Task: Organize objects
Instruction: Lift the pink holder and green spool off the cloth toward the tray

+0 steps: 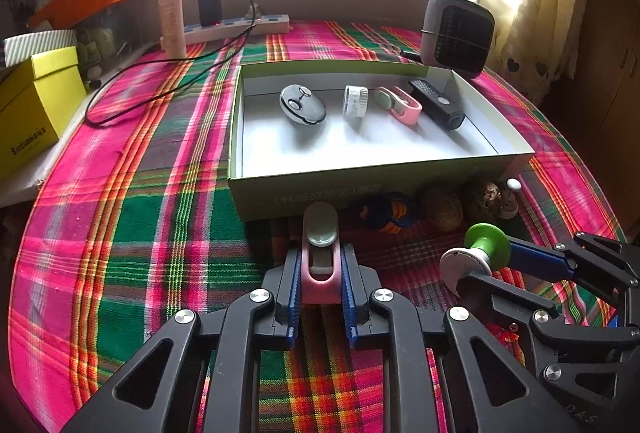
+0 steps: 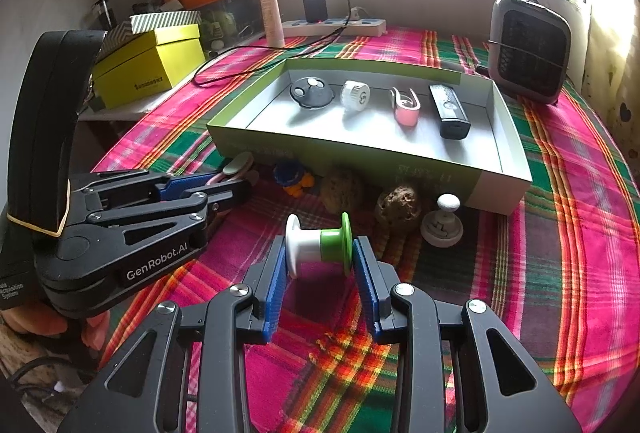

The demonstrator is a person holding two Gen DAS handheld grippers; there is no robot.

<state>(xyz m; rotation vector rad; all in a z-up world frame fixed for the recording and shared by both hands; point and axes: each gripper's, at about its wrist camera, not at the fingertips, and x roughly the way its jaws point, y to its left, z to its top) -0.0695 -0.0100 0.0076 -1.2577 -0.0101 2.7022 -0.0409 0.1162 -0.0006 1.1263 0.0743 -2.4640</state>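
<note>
My left gripper (image 1: 320,265) is shut on a pink clip (image 1: 320,257) with a grey-green pad, held just in front of the open green-and-white box (image 1: 380,189). My right gripper (image 2: 319,253) is shut on a white-and-green spool (image 2: 318,243), low over the cloth; the spool also shows in the left wrist view (image 1: 480,253). Inside the box lie a black-and-white round device (image 1: 302,109), a white cylinder (image 1: 355,103), another pink clip (image 1: 400,105) and a black remote-like device (image 1: 438,104).
In front of the box sit a blue-and-orange toy (image 2: 294,179), two brown textured balls (image 2: 342,189), (image 2: 398,209) and a white knobbed piece (image 2: 442,223). A grey heater (image 2: 530,49), power strip (image 2: 332,27), tube (image 2: 272,13) and yellow box (image 2: 148,65) stand behind.
</note>
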